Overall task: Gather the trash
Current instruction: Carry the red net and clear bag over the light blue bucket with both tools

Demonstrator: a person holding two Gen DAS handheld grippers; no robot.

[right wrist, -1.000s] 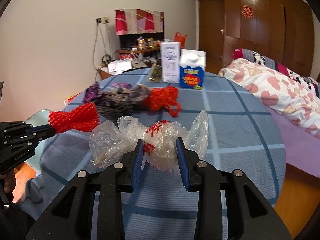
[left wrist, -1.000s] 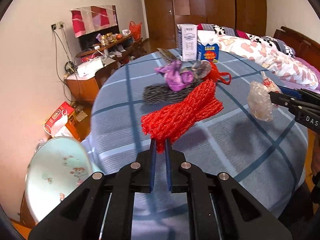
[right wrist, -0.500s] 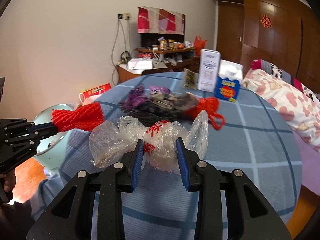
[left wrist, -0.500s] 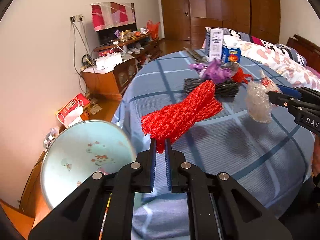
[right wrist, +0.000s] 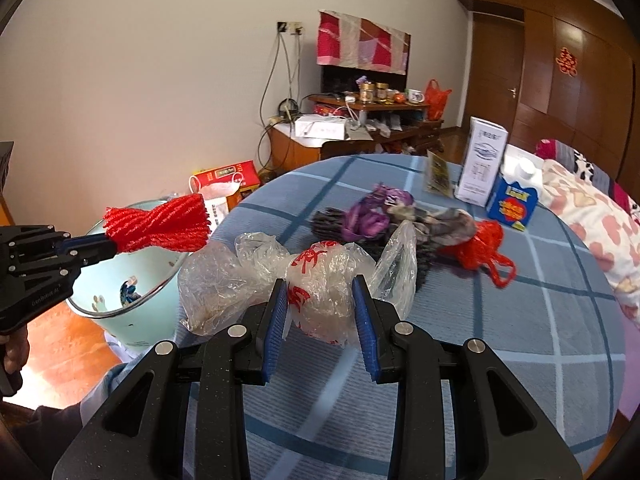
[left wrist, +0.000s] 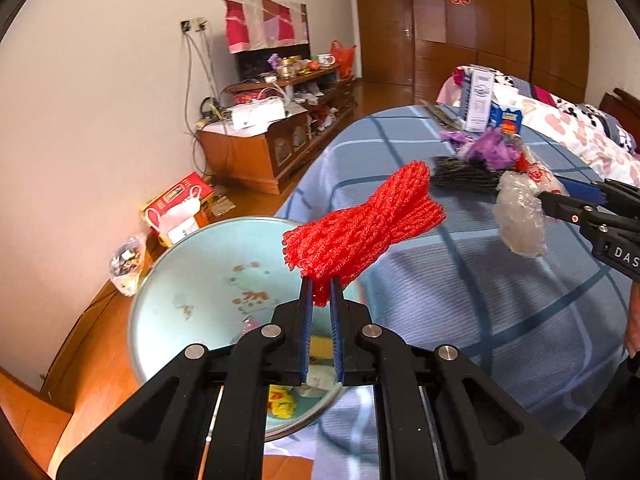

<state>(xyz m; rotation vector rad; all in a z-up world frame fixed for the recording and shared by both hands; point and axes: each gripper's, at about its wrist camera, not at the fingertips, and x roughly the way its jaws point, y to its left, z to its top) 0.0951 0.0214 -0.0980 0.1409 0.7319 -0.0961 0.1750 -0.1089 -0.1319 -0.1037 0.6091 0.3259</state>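
Red mesh netting bundle [left wrist: 362,227] is pinched by its end in the left gripper [left wrist: 320,300], jaws pressed nearly together on it — held in the air over the near rim of the pale-green basin [left wrist: 180,300], which sits below the table edge. Right gripper [right wrist: 320,300] clamps a crumpled clear plastic bag w/ red print [right wrist: 320,280], jaws partly spread around it, above the blue checked tablecloth [right wrist: 520,340]. Further back on the table: purple & dark scraps [right wrist: 368,216], another red net [right wrist: 480,248], two cartons [right wrist: 482,166].

A home bedroom: quilted bed [left wrist: 576,136], wooden wardrobe [left wrist: 500,32], cluttered cabinet [right wrist: 352,128].
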